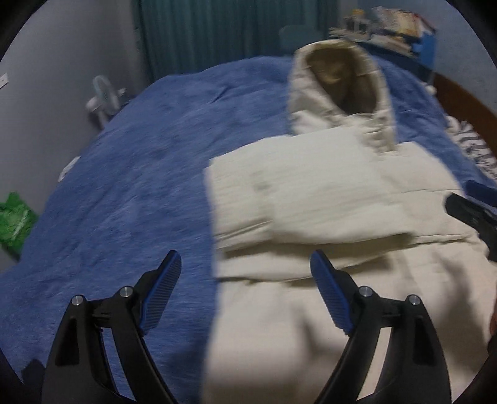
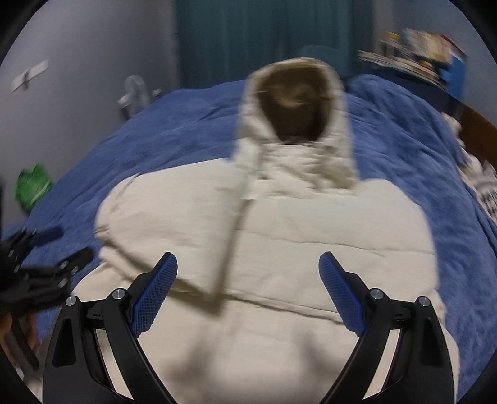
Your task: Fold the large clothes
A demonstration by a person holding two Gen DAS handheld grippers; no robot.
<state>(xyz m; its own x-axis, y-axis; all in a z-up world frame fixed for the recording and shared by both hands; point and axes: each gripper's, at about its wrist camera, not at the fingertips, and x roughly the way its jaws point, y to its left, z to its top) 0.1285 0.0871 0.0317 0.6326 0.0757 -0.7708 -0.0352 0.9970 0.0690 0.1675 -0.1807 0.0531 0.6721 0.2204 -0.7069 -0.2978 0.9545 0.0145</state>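
Observation:
A cream padded hooded jacket [image 1: 326, 199] [image 2: 279, 236] lies flat on the blue bedspread [image 1: 130, 174] [image 2: 149, 146], its brown-lined hood [image 1: 340, 80] [image 2: 295, 105] at the far end. Both sleeves are folded in across the body. My left gripper [image 1: 247, 264] hovers open over the jacket's left edge, nothing between its blue pads. My right gripper [image 2: 248, 264] hovers open above the jacket's middle, also holding nothing. The left gripper [image 2: 40, 251] shows at the left edge of the right wrist view, and the right gripper's tip [image 1: 472, 211] at the right edge of the left wrist view. Both views are blurred.
A green bag [image 1: 14, 223] [image 2: 31, 186] lies on the floor to the left of the bed. A small white fan [image 1: 102, 99] [image 2: 136, 90] stands by the grey wall. Teal curtains [image 1: 233, 28] hang behind. A cluttered blue shelf [image 1: 400, 28] [image 2: 428, 59] is at the far right.

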